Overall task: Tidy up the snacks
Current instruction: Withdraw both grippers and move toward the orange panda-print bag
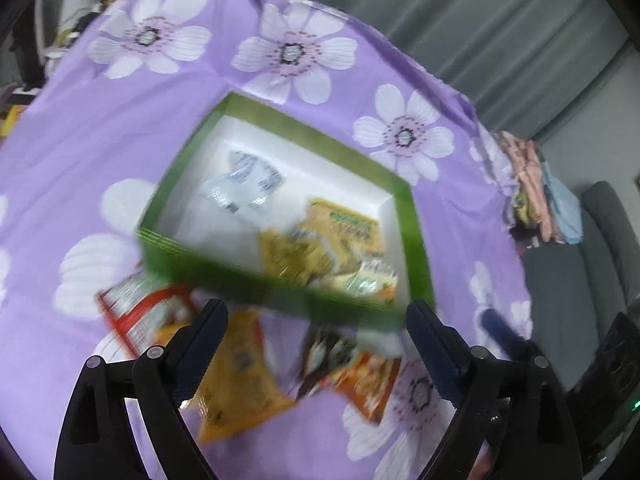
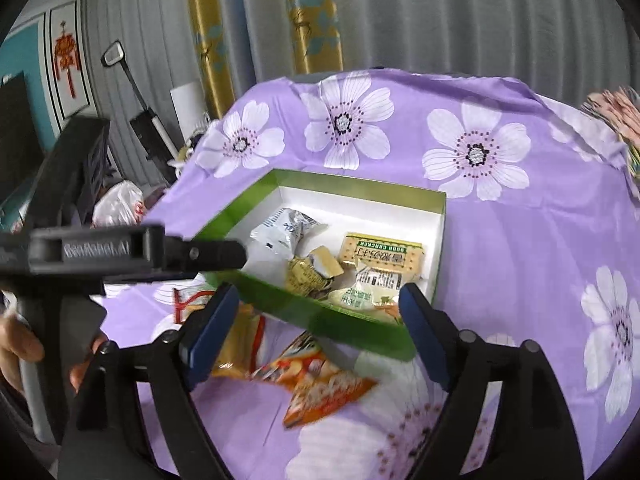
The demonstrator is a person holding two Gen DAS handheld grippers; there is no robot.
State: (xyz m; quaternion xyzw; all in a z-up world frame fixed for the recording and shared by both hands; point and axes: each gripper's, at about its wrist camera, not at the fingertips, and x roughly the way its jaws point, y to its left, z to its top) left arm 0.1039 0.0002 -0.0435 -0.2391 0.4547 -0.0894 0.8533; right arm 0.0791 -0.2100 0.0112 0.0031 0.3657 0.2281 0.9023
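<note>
Several snacks (image 2: pixel 320 376) below spread jaws.

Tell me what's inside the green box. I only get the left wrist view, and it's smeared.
Observer: The right wrist view is sharp. A yellow cracker packet lies flat in the green box, toward its right side.
Operator: Anything else in there?
Observer: A white-and-blue wrapped snack sits to the cracker packet's left, with small yellow-wrapped sweets in front, between the two.
Operator: Where are my left tongs relative to the box?
Observer: Seen side-on, the left tongs point at the box's near left corner. I cannot tell whether they touch it.
</note>
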